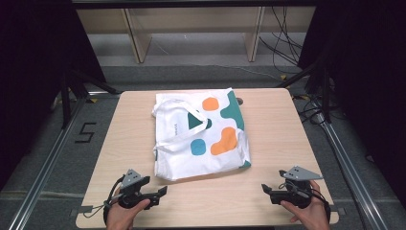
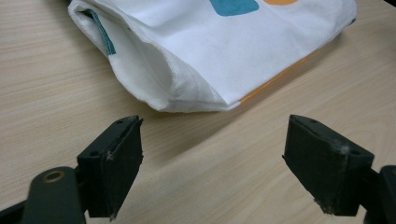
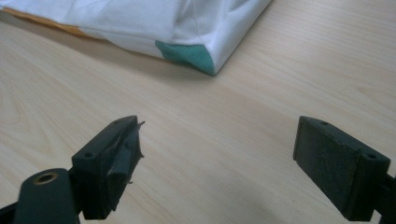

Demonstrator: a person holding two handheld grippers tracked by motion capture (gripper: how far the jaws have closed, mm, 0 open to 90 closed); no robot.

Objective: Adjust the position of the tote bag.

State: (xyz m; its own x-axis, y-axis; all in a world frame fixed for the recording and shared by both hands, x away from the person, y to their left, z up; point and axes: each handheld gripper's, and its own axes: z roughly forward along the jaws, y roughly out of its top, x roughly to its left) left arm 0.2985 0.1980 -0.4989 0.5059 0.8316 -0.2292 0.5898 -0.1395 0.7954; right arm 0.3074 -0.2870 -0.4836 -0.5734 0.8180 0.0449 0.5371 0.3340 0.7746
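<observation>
A: Start at the left; where is the left gripper (image 1: 162,193) relative to the bag (image 1: 201,134)?

B: Near the bag's front-left corner, just off it, over the table (image 1: 268,143); a hand (image 1: 125,214) holds it from below; its jaws stand spread wide with nothing between them. In the left gripper view the left gripper (image 2: 212,165) faces that corner of the bag (image 2: 224,51), apart from it; bare wood lies between the jaws.

A: And the bag itself?

B: It lies flat in the middle of the table; white cloth with orange, teal and blue blobs; a strap (image 1: 179,125) loops across its top.

A: To the right of the bag?

B: The right gripper (image 1: 264,189) sits off the bag's front-right corner, farther from it than the left one is; held by the other hand (image 1: 309,211); jaws likewise spread, empty. In the right gripper view the right gripper (image 3: 217,163) points toward the bag's teal corner (image 3: 189,55), well apart from it.
</observation>
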